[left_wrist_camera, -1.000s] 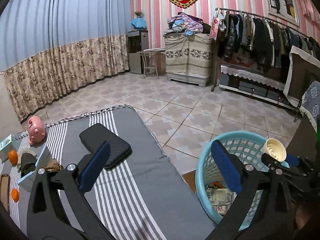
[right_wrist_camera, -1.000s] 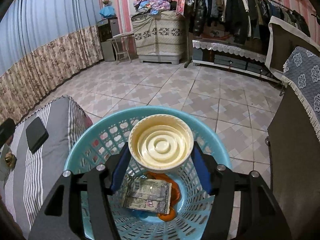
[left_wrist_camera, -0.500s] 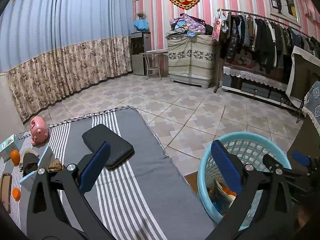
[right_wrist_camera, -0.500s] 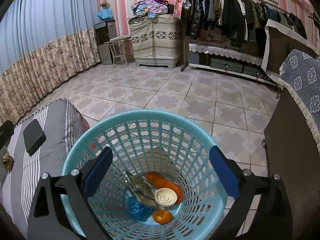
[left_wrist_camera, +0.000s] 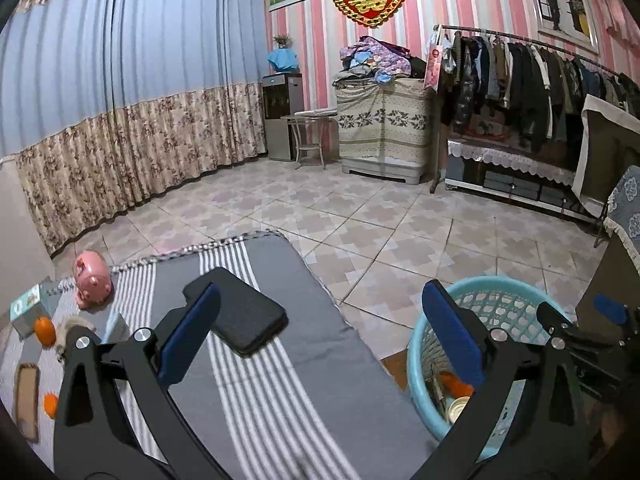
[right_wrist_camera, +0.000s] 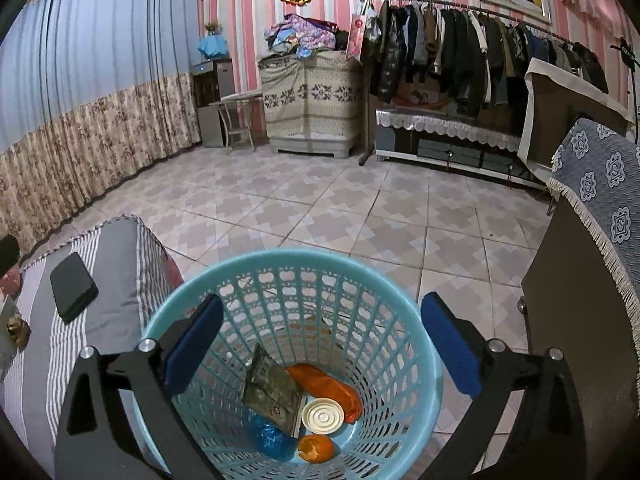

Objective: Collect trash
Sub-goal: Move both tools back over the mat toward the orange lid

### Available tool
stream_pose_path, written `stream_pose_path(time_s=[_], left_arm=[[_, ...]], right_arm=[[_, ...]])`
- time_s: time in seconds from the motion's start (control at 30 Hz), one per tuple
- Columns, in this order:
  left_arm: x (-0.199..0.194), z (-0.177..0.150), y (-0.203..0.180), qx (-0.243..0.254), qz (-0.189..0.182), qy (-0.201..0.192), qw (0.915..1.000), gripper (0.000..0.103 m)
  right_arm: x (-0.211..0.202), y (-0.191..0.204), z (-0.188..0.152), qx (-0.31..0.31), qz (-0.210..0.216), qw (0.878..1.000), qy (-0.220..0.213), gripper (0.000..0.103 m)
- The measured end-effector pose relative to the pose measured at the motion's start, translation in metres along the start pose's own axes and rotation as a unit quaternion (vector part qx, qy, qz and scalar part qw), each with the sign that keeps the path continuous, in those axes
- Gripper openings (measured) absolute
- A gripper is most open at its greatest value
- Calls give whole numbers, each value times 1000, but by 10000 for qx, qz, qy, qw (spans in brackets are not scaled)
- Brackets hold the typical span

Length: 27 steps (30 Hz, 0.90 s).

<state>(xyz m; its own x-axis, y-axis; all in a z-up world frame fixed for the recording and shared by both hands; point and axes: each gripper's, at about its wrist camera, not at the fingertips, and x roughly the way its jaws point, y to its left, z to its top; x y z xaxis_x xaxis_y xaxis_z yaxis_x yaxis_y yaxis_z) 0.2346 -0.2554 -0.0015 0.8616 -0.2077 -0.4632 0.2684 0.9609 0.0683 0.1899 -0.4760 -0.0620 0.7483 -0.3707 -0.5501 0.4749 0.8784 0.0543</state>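
Dropped from the right tongs point(right_wrist_camera: 322, 344), the cream plastic cup point(right_wrist_camera: 322, 416) that they gripped a second ago now lies at the bottom of the blue basket point(right_wrist_camera: 288, 258), bottom up, touching an orange wrapper point(right_wrist_camera: 328, 386) and a crumpled packet point(right_wrist_camera: 274, 394), with an orange peel point(right_wrist_camera: 316, 448) just beside. It looks light, thin-walled and easily crushed; its rim would be the place to pinch it. The right tongs hang above the basket mouth, tilted downward, jaws opening to their widest with nothing between them. The left tongs point(left_wrist_camera: 320, 344) stand released and empty, pointing slightly down over the striped worktop point(left_wrist_camera: 280, 400), where a black case point(left_wrist_camera: 244, 320) lies. Farther left, orange peels point(left_wrist_camera: 44, 330), likely next to collect, sit near a pink piggy bank point(left_wrist_camera: 93, 280).
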Motion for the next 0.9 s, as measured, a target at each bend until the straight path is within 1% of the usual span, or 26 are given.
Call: stream_pose_path(time_s=[0.13,0.23,0.33,0.47,0.53,0.57,0.7,0.8,0.9], left_arm=[[-13,4,22,114,124,-62,9998,97],[-21,3,46,74,288,-29,9996,98],[-30,-4,72,-3,429,49,9991,98],[-46,-18,124,-170,811,81,9965,98],[-53,-26,146,-281,958,101,9950,98],[-57,-31,161,-353,1050,117,9938,98],[-67,-48,212,-621,1372,234,9883,97],[-75,-59,251,-873,1521,343,9839,97],[-82,-66,284,-1011,1718,379,9792,98]], right_arm=[[-3,9,0,-111,60,9999,-38,98],[-6,18,-1,-201,108,9997,-62,98],[-7,25,-4,-251,238,9994,11,98],[-17,42,-9,-358,433,9984,36,98],[-25,53,-9,-328,713,9969,62,98],[-27,58,-9,-305,780,9965,46,98],[-45,95,-7,-281,1202,9923,-62,98],[-60,140,-5,-586,1527,9865,-125,98],[-70,182,-5,-877,1779,9801,-101,98]])
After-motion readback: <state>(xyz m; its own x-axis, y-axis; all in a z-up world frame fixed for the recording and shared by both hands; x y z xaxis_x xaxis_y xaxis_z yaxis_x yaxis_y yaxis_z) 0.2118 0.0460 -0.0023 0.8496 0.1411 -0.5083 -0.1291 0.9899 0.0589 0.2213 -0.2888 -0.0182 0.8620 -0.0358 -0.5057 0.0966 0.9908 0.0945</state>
